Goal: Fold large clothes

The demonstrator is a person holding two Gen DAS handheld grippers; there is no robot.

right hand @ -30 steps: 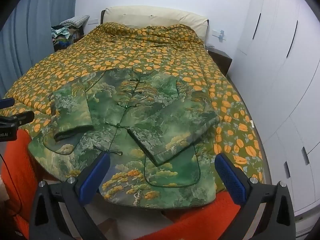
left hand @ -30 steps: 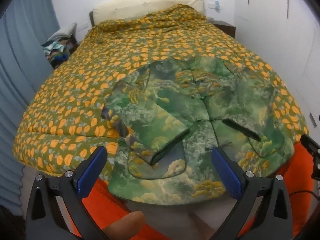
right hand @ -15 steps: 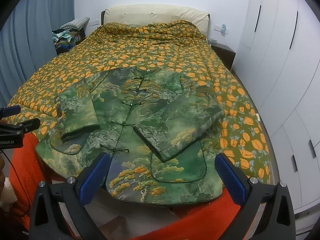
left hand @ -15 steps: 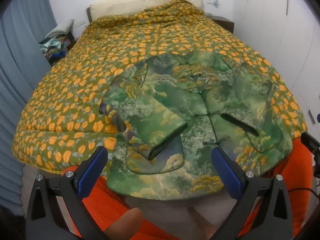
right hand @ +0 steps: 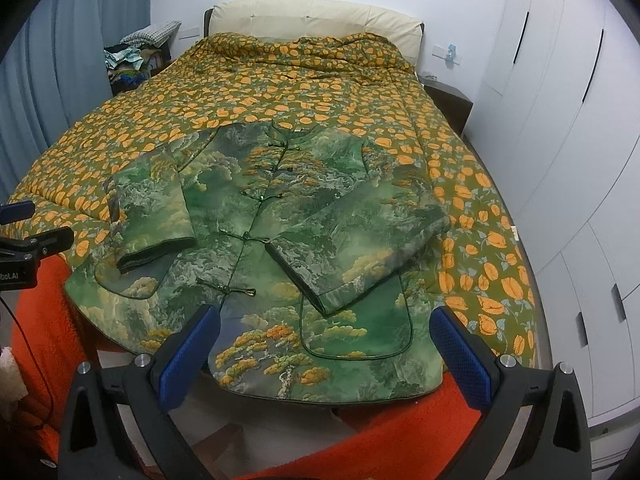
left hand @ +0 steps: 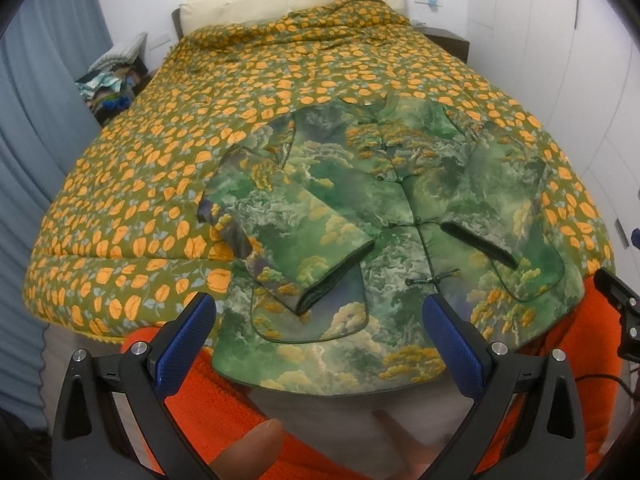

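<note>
Both hand-held grippers hang at the foot of the bed, jaws spread wide and holding nothing: the left hand-held gripper (left hand: 320,340) and the right hand-held gripper (right hand: 326,344). Just beyond their blue pads, a green jacket (right hand: 280,240) lies flat on the orange-leaf quilt (right hand: 280,92), front fastened, both sleeves folded inward over the chest. Its hem seems to overhang an orange blanket (right hand: 400,432).
</note>
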